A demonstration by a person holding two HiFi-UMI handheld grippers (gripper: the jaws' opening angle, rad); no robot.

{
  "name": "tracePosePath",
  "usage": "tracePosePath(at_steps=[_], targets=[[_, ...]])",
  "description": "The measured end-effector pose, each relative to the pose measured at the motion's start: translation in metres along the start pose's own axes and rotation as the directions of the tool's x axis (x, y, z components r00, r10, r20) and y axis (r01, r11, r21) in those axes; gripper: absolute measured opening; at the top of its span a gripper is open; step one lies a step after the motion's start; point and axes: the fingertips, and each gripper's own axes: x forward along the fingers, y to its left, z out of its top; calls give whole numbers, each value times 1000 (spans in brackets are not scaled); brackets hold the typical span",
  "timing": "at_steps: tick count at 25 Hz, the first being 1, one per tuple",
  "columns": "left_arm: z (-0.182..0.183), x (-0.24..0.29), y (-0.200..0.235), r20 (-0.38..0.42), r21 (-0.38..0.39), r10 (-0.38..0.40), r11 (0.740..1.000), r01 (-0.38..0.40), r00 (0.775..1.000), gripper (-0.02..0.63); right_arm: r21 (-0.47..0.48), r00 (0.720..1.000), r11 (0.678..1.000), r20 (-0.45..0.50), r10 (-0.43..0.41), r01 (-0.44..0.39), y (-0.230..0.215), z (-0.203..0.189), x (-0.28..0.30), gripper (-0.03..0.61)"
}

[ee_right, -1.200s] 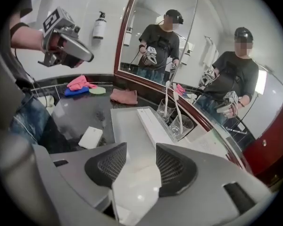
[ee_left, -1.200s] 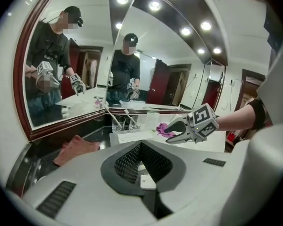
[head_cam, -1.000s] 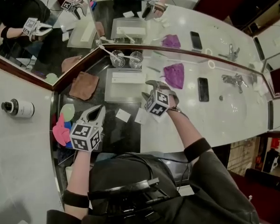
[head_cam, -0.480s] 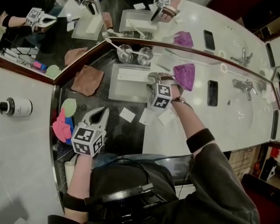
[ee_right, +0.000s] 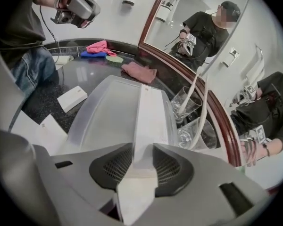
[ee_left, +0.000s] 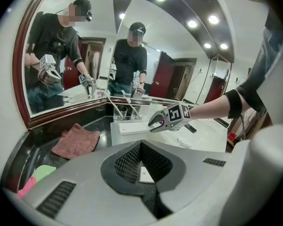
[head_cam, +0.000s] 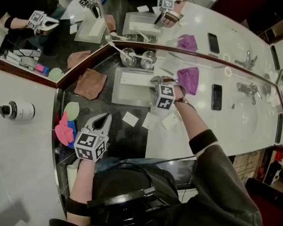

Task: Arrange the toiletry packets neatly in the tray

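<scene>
Against a second ago: right gripper (head_cam: 155, 82) has left the loose packets (head_cam: 150, 121) and reached the tray (head_cam: 127, 94), pitched steeply down. Its jaws have just been closing and now pinch the near end of the long white packet (ee_right: 148, 119) lying in the tray. Left gripper (head_cam: 104, 117) unmoved, closed on nothing, over the dark counter (head_cam: 120, 142).

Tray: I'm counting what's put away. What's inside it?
One long white packet lies in the tray, its near end between the right tool's jaws, which have just been closing. That tool covers the tray's near end, so anything there is unseen.
</scene>
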Motion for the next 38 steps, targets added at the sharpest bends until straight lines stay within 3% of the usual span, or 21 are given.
tracePosePath(at_steps=[10, 16, 30, 38], targets=[[-6, 2, 1, -13, -9, 4, 1000, -4, 1000, 2, -68, 999, 997, -13, -45, 44, -3, 3, -3, 120], [-8, 2, 1, -14, -13, 3, 1000, -4, 1000, 2, -56, 997, 996, -17, -70, 69, 0, 4, -4, 86], [-11, -6, -5, -1, -19, 3, 1000, -3, 1000, 2, 34, 993, 993, 26, -114, 113, 2, 18, -34, 64], [-13, -13, -7, 31, -3, 23, 1000, -23, 999, 2, 138, 986, 982, 86, -145, 132, 22, 40, -82, 61]])
